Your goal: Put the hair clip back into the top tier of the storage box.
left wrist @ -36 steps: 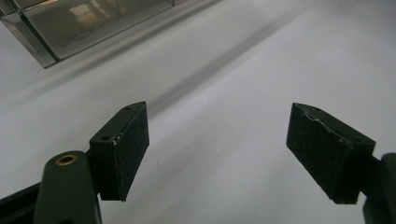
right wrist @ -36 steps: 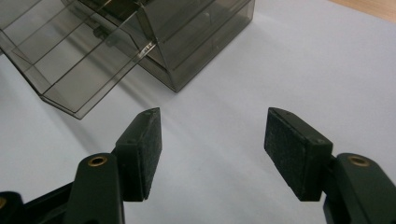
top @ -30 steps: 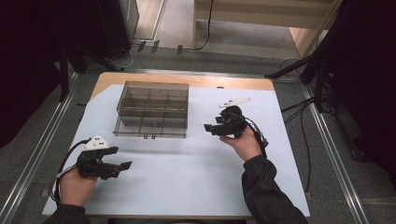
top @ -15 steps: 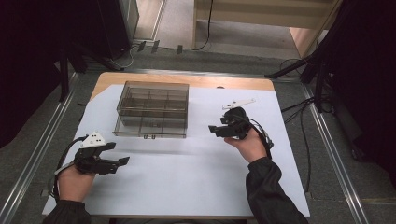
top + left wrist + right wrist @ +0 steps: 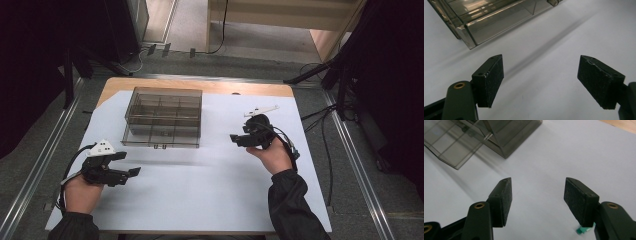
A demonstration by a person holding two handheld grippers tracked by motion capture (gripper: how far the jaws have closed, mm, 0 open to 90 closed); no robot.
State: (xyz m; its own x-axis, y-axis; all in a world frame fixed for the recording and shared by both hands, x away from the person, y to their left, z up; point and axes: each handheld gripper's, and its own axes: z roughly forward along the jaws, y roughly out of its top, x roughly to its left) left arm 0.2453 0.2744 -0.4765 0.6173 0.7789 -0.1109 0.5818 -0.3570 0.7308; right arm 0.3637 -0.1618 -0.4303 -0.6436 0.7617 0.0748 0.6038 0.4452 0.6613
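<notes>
Organizer box | long axis across table | left gripper, right gripper spread, empty

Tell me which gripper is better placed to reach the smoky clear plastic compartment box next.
Probably the right gripper: it sits open beside the smoky clear plastic compartment box, aimed toward it. The left gripper, also open, sits nearer the person.

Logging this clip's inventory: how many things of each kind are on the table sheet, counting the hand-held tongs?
Clear compartment box: 1
Tongs, left tongs and right tongs, both open with nothing between them: 2
Small green piece by the right tongs: 1
White sheet under it all: 1
Total: 5
</notes>
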